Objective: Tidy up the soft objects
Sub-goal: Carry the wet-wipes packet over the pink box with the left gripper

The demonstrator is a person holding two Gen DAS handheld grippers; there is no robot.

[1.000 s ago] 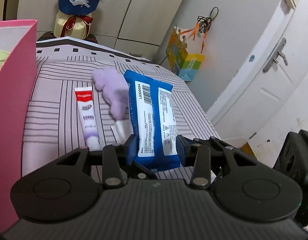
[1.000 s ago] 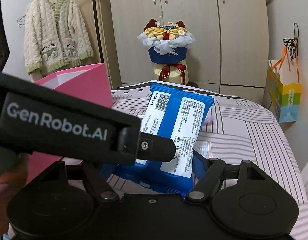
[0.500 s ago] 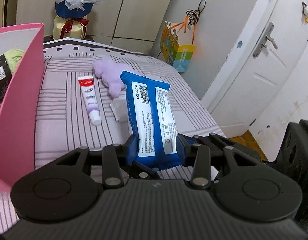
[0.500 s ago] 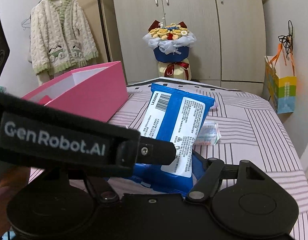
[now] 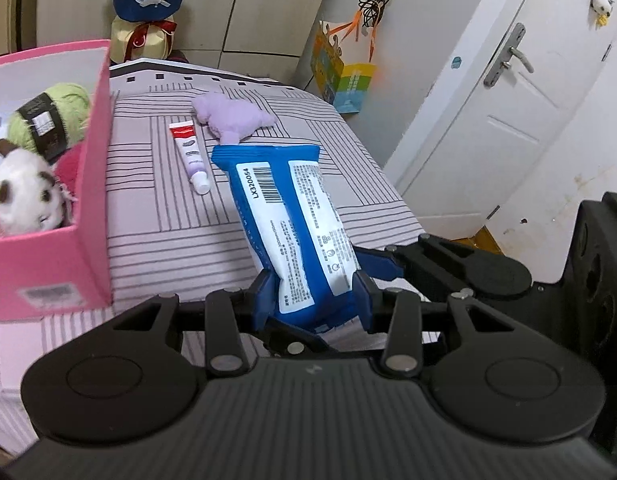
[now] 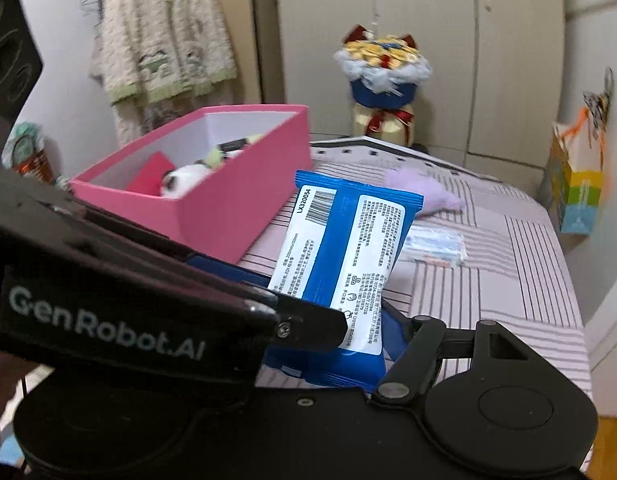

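A blue wipes pack [image 5: 284,208] hangs above the striped bed cover [image 5: 168,224], tilted away from me. My left gripper [image 5: 313,296] is shut on its near end. My right gripper [image 6: 320,320] reaches in from the right with the same pack [image 6: 348,248] between its jaws. These jaws are closing and one blue pad [image 6: 392,324] lies against the pack's edge, while the other finger is hidden behind the left gripper. The pink box [image 5: 88,184] stands to the left, holding a white plush toy [image 5: 20,196] and a green yarn ball [image 5: 52,116].
On the cover lie a toothpaste tube [image 5: 190,152], a purple plush [image 5: 232,118] and a small clear packet [image 6: 436,246]. A bouquet [image 6: 382,76] stands behind the bed by the wardrobe. A gift bag [image 5: 344,80] hangs at the right, near a white door [image 5: 508,100].
Both grippers have lifted the blue pack and carried it back and left toward the pink box. The box's inside with the plush and yarn has come into view.
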